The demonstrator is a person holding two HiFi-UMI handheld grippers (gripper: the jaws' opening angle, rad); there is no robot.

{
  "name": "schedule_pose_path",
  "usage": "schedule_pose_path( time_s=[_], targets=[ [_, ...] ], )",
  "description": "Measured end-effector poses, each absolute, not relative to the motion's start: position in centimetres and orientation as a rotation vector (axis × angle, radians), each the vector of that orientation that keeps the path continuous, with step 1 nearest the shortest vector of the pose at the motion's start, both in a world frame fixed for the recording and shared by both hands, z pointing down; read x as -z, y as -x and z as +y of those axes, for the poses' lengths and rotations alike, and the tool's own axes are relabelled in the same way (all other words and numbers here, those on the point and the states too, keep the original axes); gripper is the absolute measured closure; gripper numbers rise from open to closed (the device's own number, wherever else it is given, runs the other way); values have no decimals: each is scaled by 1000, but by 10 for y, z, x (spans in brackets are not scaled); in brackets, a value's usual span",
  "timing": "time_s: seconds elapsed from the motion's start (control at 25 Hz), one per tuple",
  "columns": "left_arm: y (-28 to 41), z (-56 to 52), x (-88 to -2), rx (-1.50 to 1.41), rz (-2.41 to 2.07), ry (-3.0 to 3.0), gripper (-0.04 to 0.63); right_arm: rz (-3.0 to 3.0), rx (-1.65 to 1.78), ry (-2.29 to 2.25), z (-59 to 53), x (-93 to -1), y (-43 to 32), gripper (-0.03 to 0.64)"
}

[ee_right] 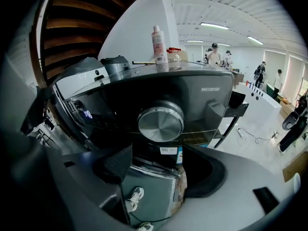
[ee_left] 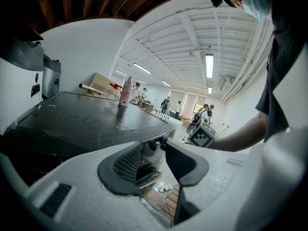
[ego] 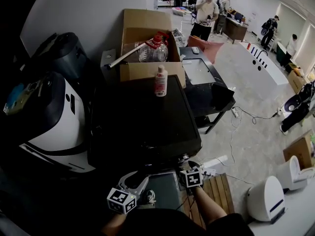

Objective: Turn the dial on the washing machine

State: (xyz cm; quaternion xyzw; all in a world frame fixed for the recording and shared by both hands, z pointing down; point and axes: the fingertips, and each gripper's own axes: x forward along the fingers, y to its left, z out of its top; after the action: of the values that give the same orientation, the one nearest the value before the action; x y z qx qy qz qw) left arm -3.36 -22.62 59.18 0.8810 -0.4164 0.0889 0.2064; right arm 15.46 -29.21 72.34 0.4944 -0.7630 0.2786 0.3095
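Right hand-held gripper (ee_right: 159,166) apart, empty, dial (ee_right: 160,121) just ahead, slightly high. Lift, centre jaws round dial, clamp squarely before twisting. Left hand-held gripper (ee_left: 153,163) apart, idle.

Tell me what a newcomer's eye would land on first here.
The big silver dial on the dark washing machine's front, just ahead of the right gripper, whose jaws stand open, not touching it. Then a pink-and-white bottle upright on the machine's top, in front of an open cardboard box.
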Motion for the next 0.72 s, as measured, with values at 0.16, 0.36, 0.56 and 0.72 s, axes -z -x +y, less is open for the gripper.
schedule_pose_path(
  time_s=[0.16, 0.36, 0.56, 0.72],
  targets=[
    [27, -227, -592, -242, -1144, -2461, 439, -2052, -654, -1334, -293, -698, -162, 308],
    [12, -226, -591, -237, -1106, -2481, 439, -2132, -518, -1309, -296, -663, -152, 308],
    [5, -222, -588, -232, -1088, -2496, 439, -2165, -384, -1235, -297, -647, -136, 308],
    [9, -221, -587, -234, -1105, -2493, 439, -2142, -369, -1184, -297, -658, -131, 308]
  ],
)
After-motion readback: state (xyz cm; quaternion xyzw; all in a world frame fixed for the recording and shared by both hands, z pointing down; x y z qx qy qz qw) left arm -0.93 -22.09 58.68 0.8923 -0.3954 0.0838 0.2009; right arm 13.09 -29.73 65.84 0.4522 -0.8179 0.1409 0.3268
